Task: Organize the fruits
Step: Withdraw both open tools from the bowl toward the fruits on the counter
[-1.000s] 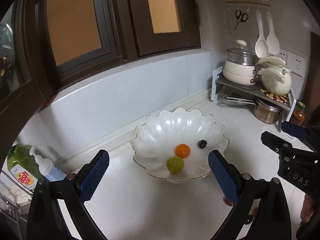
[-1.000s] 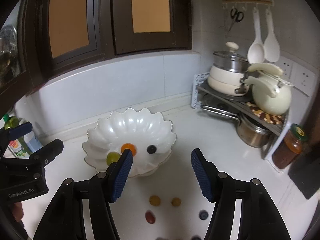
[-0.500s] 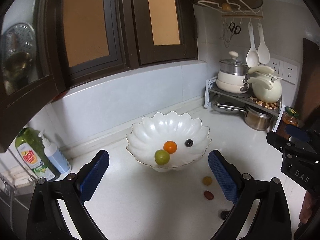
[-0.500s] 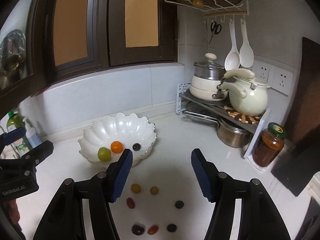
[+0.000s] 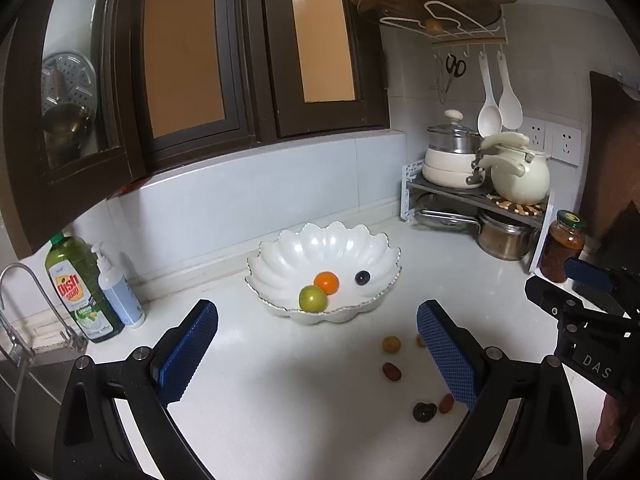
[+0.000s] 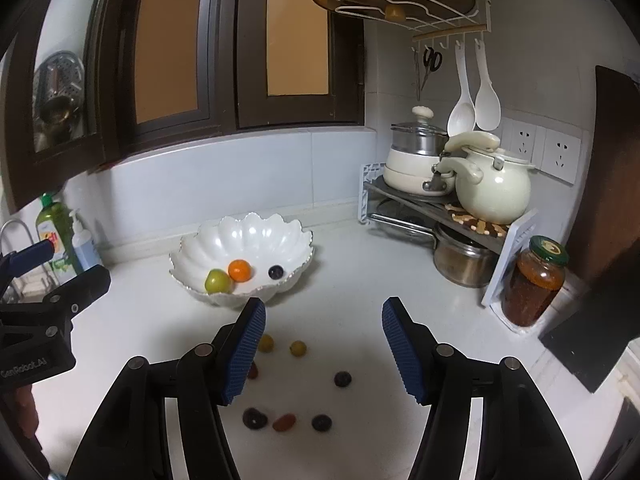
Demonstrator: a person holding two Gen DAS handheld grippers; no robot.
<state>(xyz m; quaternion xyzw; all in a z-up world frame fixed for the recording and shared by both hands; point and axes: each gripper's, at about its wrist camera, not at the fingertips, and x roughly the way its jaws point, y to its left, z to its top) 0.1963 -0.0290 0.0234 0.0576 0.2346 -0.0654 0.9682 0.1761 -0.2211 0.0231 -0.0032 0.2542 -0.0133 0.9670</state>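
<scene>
So, progress: three fruits already lie in the white scalloped bowl, and the rest are loose on the surface, so by the look of it the sorting is under way but less than half done.
In the bowl: a green fruit touching an orange one, and a small dark fruit a little apart to their right, all low in the bowl's basin.
Left to move: seven small fruits on the white surface in the lower middle of the right wrist frame: two yellow ones nearest the bowl, a dark one to the right, a red one partly hidden behind a fingertip, and a row of dark, red and dark at the bottom.
Right gripper: jaws apart and empty, hanging above the loose fruits, with nothing between the blue pads.
Left gripper: jaws wide apart, empty, framing the bowl from the lower part of its own frame.
Next, as a judgement: one gripper needs to come down on a loose fruit; the yellow pair lies nearest the bowl.
Risk: the fruits are small and round and may roll off when pinched.
</scene>
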